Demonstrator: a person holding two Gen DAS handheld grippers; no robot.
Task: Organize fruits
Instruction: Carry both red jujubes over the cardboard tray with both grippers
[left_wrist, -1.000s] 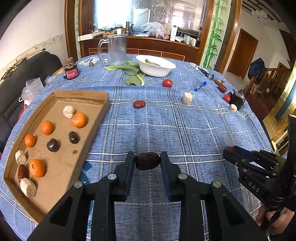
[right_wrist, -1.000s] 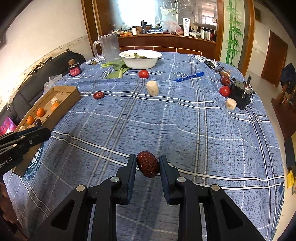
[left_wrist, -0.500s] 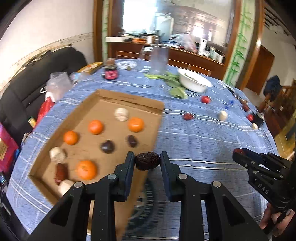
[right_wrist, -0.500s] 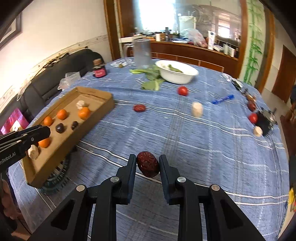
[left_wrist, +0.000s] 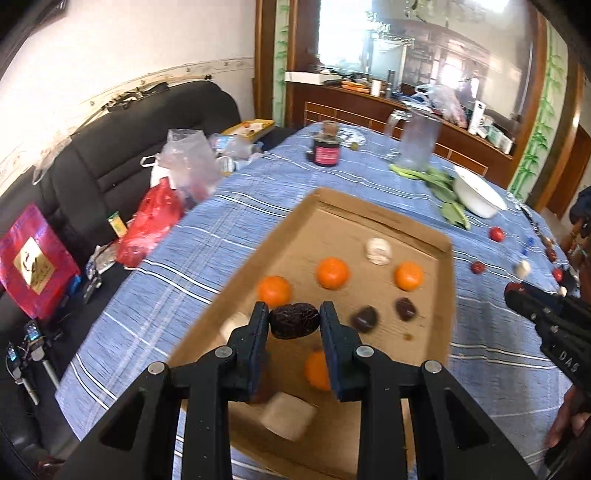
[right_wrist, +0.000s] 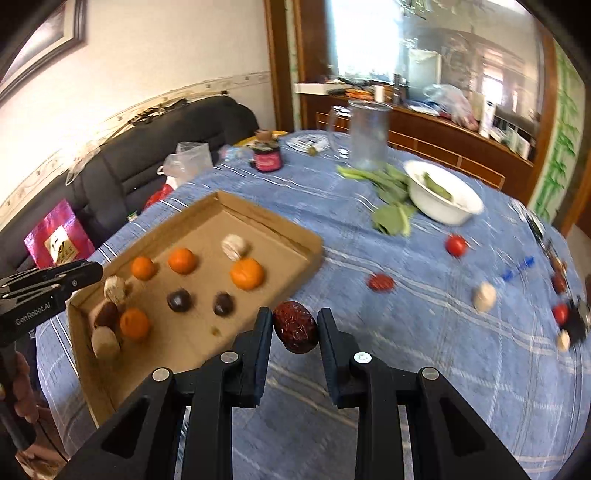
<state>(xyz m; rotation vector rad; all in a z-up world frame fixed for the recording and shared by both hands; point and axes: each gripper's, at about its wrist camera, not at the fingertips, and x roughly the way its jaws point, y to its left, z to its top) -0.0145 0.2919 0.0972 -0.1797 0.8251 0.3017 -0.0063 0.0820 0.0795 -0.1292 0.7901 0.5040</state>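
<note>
While both hands worked over the blue-checked surface (right_wrist: 424, 369), the left tool (left_wrist: 294, 321) was clamped on a dark, wrinkled date (left_wrist: 294, 320), its two black fingers pressed against either end of the fruit. Directly beneath and ahead of that tool lay the open cardboard tray (left_wrist: 384, 216), so the date hung above the tray's floor. Beyond the tool's fingertips sat three oranges (left_wrist: 332, 273), two dark fruits (left_wrist: 364, 318) to the right of the tips and a pale round piece (left_wrist: 377, 251) farther ahead; a fourth orange (left_wrist: 317, 371) showed between the fingers, nearer the camera, with a blurred pale chunk (left_wrist: 286, 415) below it.

The right tool (right_wrist: 294, 326) was likewise closed on a fruit, a redder date (right_wrist: 295, 326) pinched between its fingers. It was held over the cloth just beside the tray's right-hand wall (right_wrist: 280, 295), with the tray ahead and to the left of the tool. Farther ahead and to the right of this tool, another red date (right_wrist: 380, 282), a small tomato (right_wrist: 456, 245) and a pale piece (right_wrist: 484, 296) lay loose on the surface, near a white bowl (right_wrist: 443, 206) and green leaves (right_wrist: 391, 218). A clear jug (right_wrist: 369, 134) and a dark jar (right_wrist: 266, 157) stood at the far side.
</note>
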